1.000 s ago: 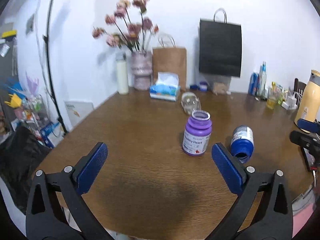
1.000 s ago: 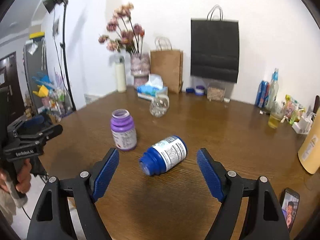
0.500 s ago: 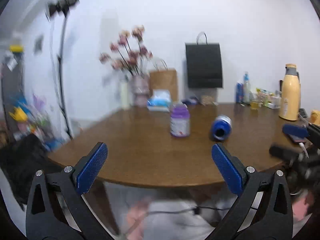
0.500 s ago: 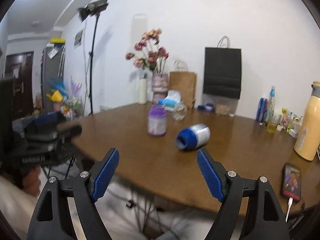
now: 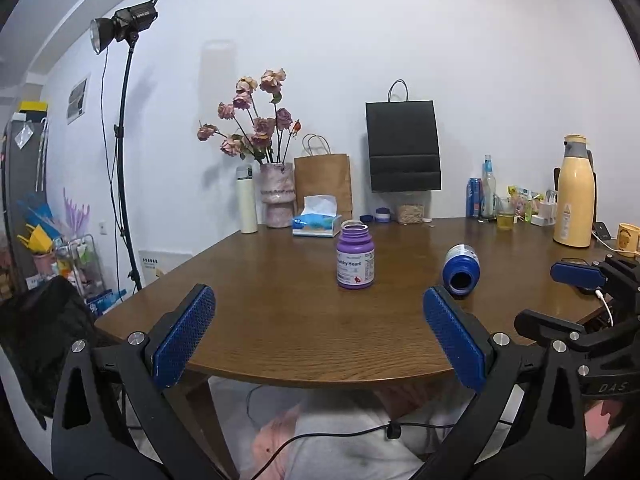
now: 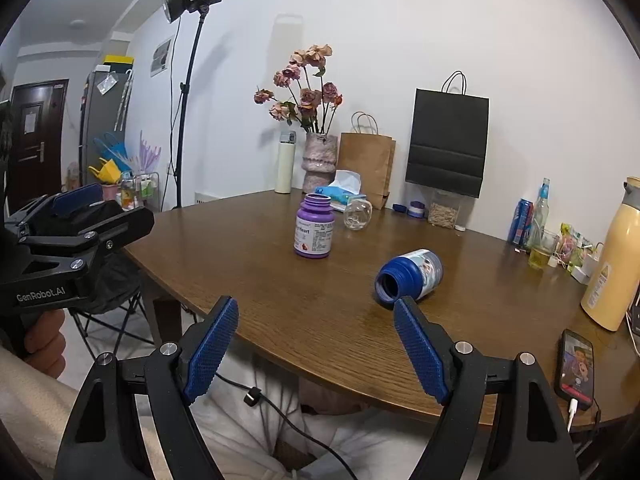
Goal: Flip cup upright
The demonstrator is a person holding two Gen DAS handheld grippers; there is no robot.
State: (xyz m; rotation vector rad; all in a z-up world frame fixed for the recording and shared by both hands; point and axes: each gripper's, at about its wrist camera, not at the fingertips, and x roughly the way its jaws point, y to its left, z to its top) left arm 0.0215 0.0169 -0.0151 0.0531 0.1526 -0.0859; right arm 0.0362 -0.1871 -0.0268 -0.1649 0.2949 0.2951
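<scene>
A blue open bottle (image 5: 461, 269) lies on its side on the brown table (image 5: 280, 320), mouth toward me; it also shows in the right wrist view (image 6: 408, 276). A purple open bottle (image 5: 355, 257) stands upright to its left, also in the right wrist view (image 6: 314, 232). My left gripper (image 5: 318, 336) is open and empty, held back over the table's near edge. My right gripper (image 6: 316, 346) is open and empty, just short of the blue bottle. A clear glass (image 6: 357, 212) lies behind the purple bottle.
At the back stand a vase of flowers (image 5: 276, 196), a white flask (image 5: 247, 200), a tissue box (image 5: 317, 224), paper bags (image 5: 403, 148). A yellow thermos (image 5: 573, 196) and small items are right. A phone (image 6: 576, 368) lies at the near right edge.
Both grippers have pulled back from above the table to its near edge and dropped lower. The bottles have not moved. Both grippers stay open.
</scene>
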